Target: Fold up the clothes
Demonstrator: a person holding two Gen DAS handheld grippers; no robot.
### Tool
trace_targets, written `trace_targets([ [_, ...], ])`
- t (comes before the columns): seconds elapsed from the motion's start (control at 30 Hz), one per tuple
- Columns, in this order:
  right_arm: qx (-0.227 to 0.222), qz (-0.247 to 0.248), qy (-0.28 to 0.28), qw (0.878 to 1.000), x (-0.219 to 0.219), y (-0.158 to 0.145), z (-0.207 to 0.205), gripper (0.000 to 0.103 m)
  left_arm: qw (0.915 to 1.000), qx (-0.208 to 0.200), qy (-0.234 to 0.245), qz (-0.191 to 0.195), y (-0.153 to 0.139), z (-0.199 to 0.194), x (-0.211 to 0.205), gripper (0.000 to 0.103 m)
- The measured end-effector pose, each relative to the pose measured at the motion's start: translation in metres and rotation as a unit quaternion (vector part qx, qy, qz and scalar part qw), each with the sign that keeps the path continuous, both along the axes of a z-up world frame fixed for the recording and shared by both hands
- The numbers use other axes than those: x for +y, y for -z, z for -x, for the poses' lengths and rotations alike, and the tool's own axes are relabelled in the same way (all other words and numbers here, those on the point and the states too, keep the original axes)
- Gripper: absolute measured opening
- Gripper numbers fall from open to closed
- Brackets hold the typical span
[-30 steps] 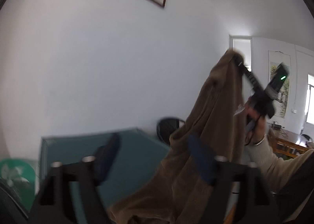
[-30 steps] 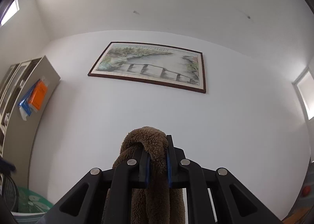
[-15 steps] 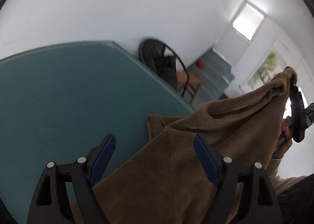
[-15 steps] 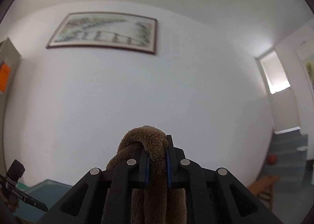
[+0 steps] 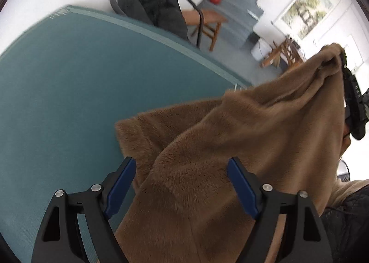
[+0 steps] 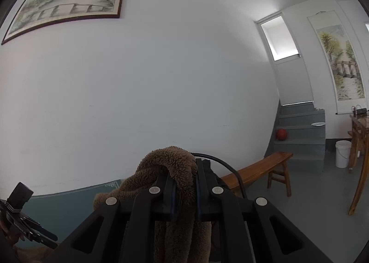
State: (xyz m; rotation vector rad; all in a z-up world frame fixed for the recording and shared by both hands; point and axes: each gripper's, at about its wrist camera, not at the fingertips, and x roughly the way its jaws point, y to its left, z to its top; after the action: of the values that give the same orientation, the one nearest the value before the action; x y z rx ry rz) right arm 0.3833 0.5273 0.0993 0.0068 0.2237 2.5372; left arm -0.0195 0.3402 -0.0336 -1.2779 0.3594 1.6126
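A brown fleece garment (image 5: 242, 138) hangs from my right gripper (image 5: 340, 60) at the upper right and slopes down onto the teal table (image 5: 57, 101). Its lower part lies spread on the table, under my left gripper (image 5: 181, 162). That gripper tilts down over the fabric with its blue pads wide apart, pressing nothing. In the right wrist view my right gripper (image 6: 184, 173) is level and shut on a bunched fold of the garment (image 6: 170, 159). The left gripper (image 6: 25, 228) shows at the bottom left there, held by a hand.
A black chair (image 5: 156, 7) with dark clothing stands past the table's far edge. A wooden bench (image 6: 256, 168), grey stairs with a red ball (image 6: 281, 134), a white bucket (image 6: 343, 153) and a wooden table (image 6: 359, 138) lie to the right.
Both grippers have come down. The left one has tipped from facing the wall to looking down at the table, and the garment has sunk onto the tabletop. The right grip is unchanged.
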Motion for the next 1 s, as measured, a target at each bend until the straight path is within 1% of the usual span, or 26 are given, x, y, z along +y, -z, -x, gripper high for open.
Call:
trace_targets([
  [0.07,-0.004,0.002,0.004,1.000,0.004,0.001,-0.002,0.013,0.9996,-0.002,0.015,0.023,0.009,-0.005,0.006,0.085],
  [0.1,-0.006,0.003,0.006,1.000,0.006,0.001,-0.002,0.013,0.9992,0.004,0.021,0.035,0.011,-0.010,0.006,0.085],
  [0.17,-0.011,0.007,0.008,1.000,0.009,0.004,-0.001,0.013,0.9984,0.019,0.029,0.045,0.010,-0.017,0.007,0.085],
  [0.23,-0.015,0.013,0.009,1.000,0.012,0.006,0.003,0.013,0.9979,0.028,0.029,0.050,0.007,-0.020,0.004,0.078],
  [0.27,-0.016,0.016,0.008,1.000,0.013,0.006,0.006,0.013,0.9979,0.030,0.026,0.052,0.005,-0.021,0.002,0.069],
  [0.3,-0.016,0.018,0.008,1.000,0.014,0.006,0.007,0.013,0.9979,0.032,0.022,0.052,0.003,-0.021,0.000,0.056],
  [0.33,-0.017,0.020,0.008,1.000,0.015,0.007,0.008,0.013,0.9981,0.032,0.017,0.050,0.002,-0.021,-0.003,0.049],
  [0.37,-0.018,0.020,0.008,1.000,0.014,0.008,0.008,0.013,0.9983,0.031,0.013,0.047,0.000,-0.022,-0.006,0.033],
  [0.4,-0.019,0.020,0.008,1.000,0.014,0.009,0.009,0.013,0.9988,0.027,0.011,0.040,-0.001,-0.024,-0.010,0.025],
  [0.43,-0.021,0.020,0.008,1.000,0.012,0.010,0.009,0.013,0.9990,0.026,0.010,0.034,-0.002,-0.026,-0.013,0.024],
  [0.5,-0.024,0.020,0.009,0.999,0.011,0.011,0.010,0.013,0.9986,0.039,0.019,0.030,-0.006,-0.037,-0.017,0.020],
  [0.6,-0.028,0.022,0.011,0.999,0.010,0.012,0.011,0.013,0.9977,0.050,0.037,0.026,-0.012,-0.052,-0.020,0.019],
  [0.67,-0.032,0.023,0.011,0.999,0.009,0.009,0.015,0.013,0.9966,0.057,0.048,0.033,-0.013,-0.057,-0.019,0.020],
  [0.73,-0.035,0.024,0.009,0.999,0.009,0.007,0.018,0.013,0.9962,0.058,0.041,0.052,-0.007,-0.053,-0.016,0.025],
  [0.77,-0.036,0.023,0.009,0.999,0.009,0.007,0.019,0.013,0.9960,0.056,0.037,0.059,-0.004,-0.051,-0.015,0.032],
  [0.87,-0.040,0.021,0.008,0.999,0.006,0.009,0.019,0.013,0.9980,0.038,0.015,0.048,-0.001,-0.044,-0.017,0.033],
  [0.93,-0.044,0.020,0.010,0.999,0.005,0.010,0.018,0.013,0.9981,0.043,0.001,0.043,-0.004,-0.044,-0.022,0.027],
  [1.0,-0.047,0.022,0.012,0.999,0.006,0.010,0.017,0.013,0.9977,0.058,-0.015,0.032,-0.008,-0.049,-0.028,0.016],
])
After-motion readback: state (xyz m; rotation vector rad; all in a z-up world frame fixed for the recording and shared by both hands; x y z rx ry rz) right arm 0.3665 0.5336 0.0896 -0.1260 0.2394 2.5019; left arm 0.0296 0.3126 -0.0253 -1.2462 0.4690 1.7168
